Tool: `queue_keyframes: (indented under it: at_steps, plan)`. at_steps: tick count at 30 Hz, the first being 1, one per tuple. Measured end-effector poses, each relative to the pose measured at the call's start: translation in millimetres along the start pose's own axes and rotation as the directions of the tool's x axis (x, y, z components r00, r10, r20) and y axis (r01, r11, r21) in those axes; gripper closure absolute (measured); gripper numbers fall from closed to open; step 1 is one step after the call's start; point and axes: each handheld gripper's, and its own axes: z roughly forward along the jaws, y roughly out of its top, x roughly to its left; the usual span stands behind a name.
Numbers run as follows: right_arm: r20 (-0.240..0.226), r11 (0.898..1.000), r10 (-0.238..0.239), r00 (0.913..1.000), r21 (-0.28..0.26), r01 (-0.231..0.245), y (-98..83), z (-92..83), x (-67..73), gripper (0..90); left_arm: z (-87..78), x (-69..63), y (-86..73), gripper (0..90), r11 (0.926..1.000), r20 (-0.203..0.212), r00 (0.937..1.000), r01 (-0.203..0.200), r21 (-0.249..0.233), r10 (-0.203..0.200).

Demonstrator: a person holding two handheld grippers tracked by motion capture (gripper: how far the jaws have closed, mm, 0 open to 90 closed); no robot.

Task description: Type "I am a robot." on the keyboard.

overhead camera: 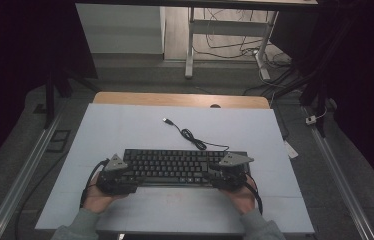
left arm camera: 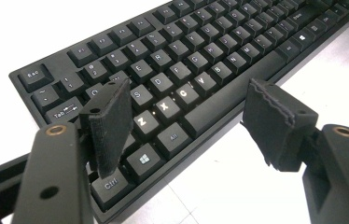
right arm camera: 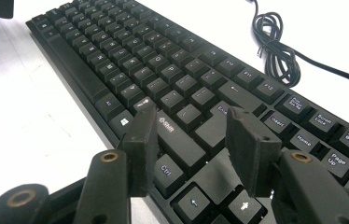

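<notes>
Your keyboard [overhead camera: 175, 166] lies flat near the front edge of the white table [overhead camera: 125, 130], long side across, with its cord [overhead camera: 190, 134] trailing off toward 12 o'clock and coiled just behind the back edge.

Your left gripper [overhead camera: 120, 172] sits at the keyboard's 9 o'clock end. In the left gripper view its 2 jaws stand wide apart and grip nothing: 1 pad hovers over the Tab and Ctrl corner, the other hangs off the front edge over bare table. Your right gripper [overhead camera: 227, 172] sits at the 3 o'clock end, jaws also apart and holding nothing, straddling the Shift and Ctrl keys [right arm camera: 175, 156] beside the arrow keys.

Here is where I judge it could go wrong. If you close either gripper from this stance, a pad may land on key tops rather than the case edge, so you would press keys or pop a cap instead of getting a hold. If you lift with only 1 end seated, the board could pivot and skid across the smooth table. Any pull toward 6 o'clock may also draw the cord taut and drag the coil along.
</notes>
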Motion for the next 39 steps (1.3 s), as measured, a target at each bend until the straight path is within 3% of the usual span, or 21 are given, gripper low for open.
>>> queue_keyframes:
  at_steps: [11,17,25,39]
  plan:
    - [0.002,1.000,-0.001,1.0000,-0.007,0.001,3.4,-1.8,-0.1,55.0,2.1,-1.1,-1.0,31.8,1.0000,0.003,1.0000,-0.005,0.005,0.005]
    - [-0.002,0.999,0.016,0.9999,-0.027,-0.016,16.1,-0.6,1.5,67.3,2.8,-2.1,-2.2,31.7,0.9999,0.003,1.0000,-0.008,0.009,0.008]
    - [-0.053,0.999,0.014,0.9985,0.045,-0.012,24.4,16.7,4.5,88.7,4.5,-2.5,-3.7,31.6,0.9997,0.005,0.9999,-0.014,0.019,0.014]
    - [-0.090,0.991,-0.024,0.9956,0.127,0.035,39.1,47.6,21.8,89.4,5.8,-3.4,-4.0,31.6,0.9996,0.007,0.9998,-0.018,0.024,0.018]
